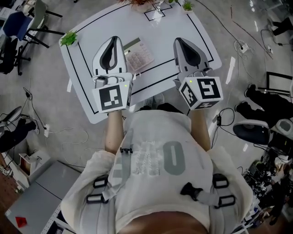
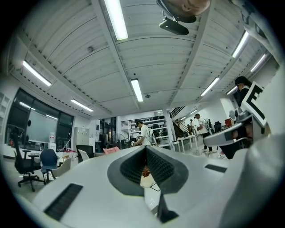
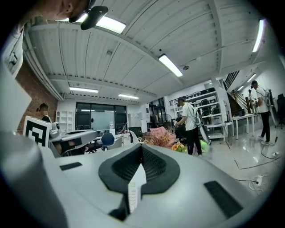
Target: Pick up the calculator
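In the head view I see one calculator (image 1: 138, 55). It lies flat on the one white table (image 1: 192, 32), between my two grippers. It is closer to the left gripper (image 1: 114, 39) than to the right gripper (image 1: 177, 40). Both grippers sit above the table and point level, not down. I count two small green plants (image 1: 68, 38) at the table's corners and one bunch of flowers (image 1: 142, 2) at the far edge. In the left gripper view the jaws are pressed together with nothing in them. In the right gripper view the jaws are closed and empty too. I think closed jaws would only bump the calculator and push it away. It is thin and flat, so jaws could slip off its edges or scrape the table. With the calculator so close between them, my grippers could also knock each other.
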The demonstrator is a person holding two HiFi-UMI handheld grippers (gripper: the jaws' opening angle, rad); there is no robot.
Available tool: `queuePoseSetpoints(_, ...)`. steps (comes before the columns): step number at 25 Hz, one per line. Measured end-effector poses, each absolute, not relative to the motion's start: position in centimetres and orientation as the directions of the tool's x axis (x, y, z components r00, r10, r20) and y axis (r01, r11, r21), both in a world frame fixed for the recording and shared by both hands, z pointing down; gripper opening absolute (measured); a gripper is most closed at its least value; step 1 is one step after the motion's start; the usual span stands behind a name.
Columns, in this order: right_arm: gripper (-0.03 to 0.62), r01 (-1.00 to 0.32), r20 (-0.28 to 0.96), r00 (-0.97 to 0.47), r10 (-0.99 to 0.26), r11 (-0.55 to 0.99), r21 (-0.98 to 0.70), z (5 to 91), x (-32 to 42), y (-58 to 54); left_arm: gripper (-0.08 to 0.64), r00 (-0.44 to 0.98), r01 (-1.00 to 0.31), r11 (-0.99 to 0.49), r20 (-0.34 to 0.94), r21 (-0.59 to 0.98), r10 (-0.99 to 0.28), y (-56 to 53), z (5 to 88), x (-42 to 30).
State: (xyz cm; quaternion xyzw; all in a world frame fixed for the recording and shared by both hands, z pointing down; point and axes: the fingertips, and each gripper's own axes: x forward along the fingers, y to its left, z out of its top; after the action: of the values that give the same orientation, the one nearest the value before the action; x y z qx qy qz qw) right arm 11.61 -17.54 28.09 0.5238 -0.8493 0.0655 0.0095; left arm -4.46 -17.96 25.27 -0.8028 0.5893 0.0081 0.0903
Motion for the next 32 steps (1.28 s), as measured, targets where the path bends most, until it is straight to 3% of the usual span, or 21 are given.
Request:
queuePoseSetpoints(9,0.008,-0.842,0.021,-0.531,-0.847,0.525,-0.126,26.8,11.6,-17.9,0.020,0.300,-0.948,-0.282,-0.121,-0.145,-0.946,-18.7,25.3,-3.5)
queuePoseSetpoints(10,0.052,-0.830,0.022,-0.548,-0.836,0.540,-0.140,26.6,11.4,-18.1,0.020,0.302,-0.948,-0.284,-0.123,-0.146,-0.945,-18.8,25.1,-3.4)
queuePoseSetpoints(11,0.166,-0.816,0.022,-0.566,-0.824,0.557,-0.155,26.5,11.2,-18.2,0.020,0.304,-0.947,-0.285,-0.126,-0.149,-0.944,-18.8,25.0,-3.3)
queuePoseSetpoints(12,0.203,-0.805,0.019,-0.579,-0.815,0.569,-0.169,26.4,11.0,-18.4,0.020,0.306,-0.946,-0.286,-0.129,-0.151,-0.943,-18.9,24.8,-3.2)
queuePoseSetpoints(15,0.418,-0.795,0.014,-0.584,-0.812,0.569,-0.210,26.4,10.9,-19.1,0.020,0.312,-0.943,-0.291,-0.133,-0.160,-0.941,-19.0,24.6,-2.9)
queuePoseSetpoints(16,0.434,-0.795,0.020,-0.582,-0.813,0.564,-0.224,26.7,10.9,-19.4,0.020,0.313,-0.943,-0.290,-0.134,-0.162,-0.940,-19.0,24.6,-2.8)
queuePoseSetpoints(27,0.443,-0.761,0.054,-0.623,-0.780,0.589,-0.272,27.9,10.3,-20.6,0.020,0.276,-0.953,-0.251,-0.144,-0.172,-0.950,-19.9,24.3,-4.0)
queuePoseSetpoints(32,0.443,-0.702,0.074,-0.700,-0.710,0.667,-0.248,27.8,8.4,-21.4,0.020,0.254,-0.959,-0.230,-0.140,-0.166,-0.957,-20.1,24.7,-4.8)
